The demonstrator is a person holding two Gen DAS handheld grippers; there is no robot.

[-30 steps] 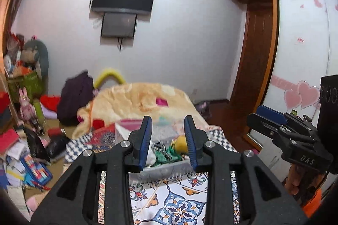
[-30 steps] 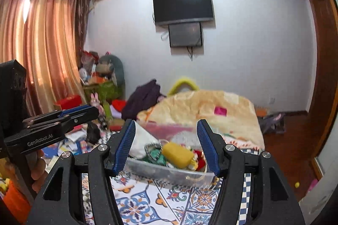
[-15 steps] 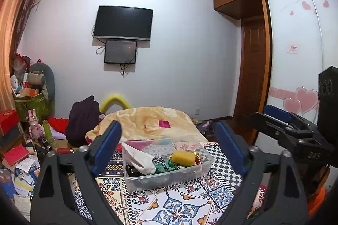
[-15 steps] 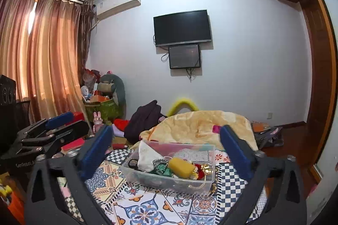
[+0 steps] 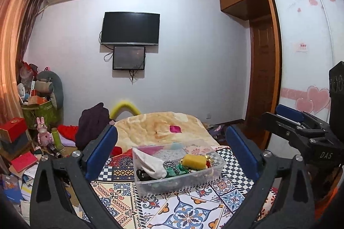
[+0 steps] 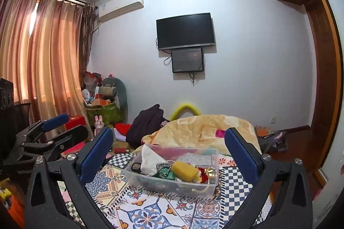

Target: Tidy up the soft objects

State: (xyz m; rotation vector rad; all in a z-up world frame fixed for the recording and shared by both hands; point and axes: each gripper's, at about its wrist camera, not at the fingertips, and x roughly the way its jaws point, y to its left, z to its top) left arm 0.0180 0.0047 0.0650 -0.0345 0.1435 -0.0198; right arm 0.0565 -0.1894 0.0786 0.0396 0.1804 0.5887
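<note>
A clear plastic bin (image 5: 217, 166) (image 6: 137, 177) stands on a patterned bedspread (image 5: 189, 211) (image 6: 142, 214). It holds a white cloth (image 5: 152, 164) (image 6: 150, 161), a yellow sponge (image 5: 193, 161) (image 6: 185, 171), green items and red and gold bits. My left gripper (image 5: 171, 153) is open and empty, a little before the bin. My right gripper (image 6: 168, 155) is open and empty, likewise facing the bin. Each gripper shows at the edge of the other's view: the right one (image 5: 298, 121), the left one (image 6: 53, 128).
A yellow blanket (image 5: 163, 128) lies behind the bin with dark clothing (image 5: 92, 125) at its left. Boxes, books and plush toys (image 5: 43, 89) crowd the left floor. A wardrobe (image 5: 305, 78) and door (image 5: 264, 100) stand at the right. A TV (image 5: 130, 28) hangs on the far wall.
Both grippers opened wide from a narrower gap. Both views pulled back and tilted up, so the bin now looks smaller and farther off.
</note>
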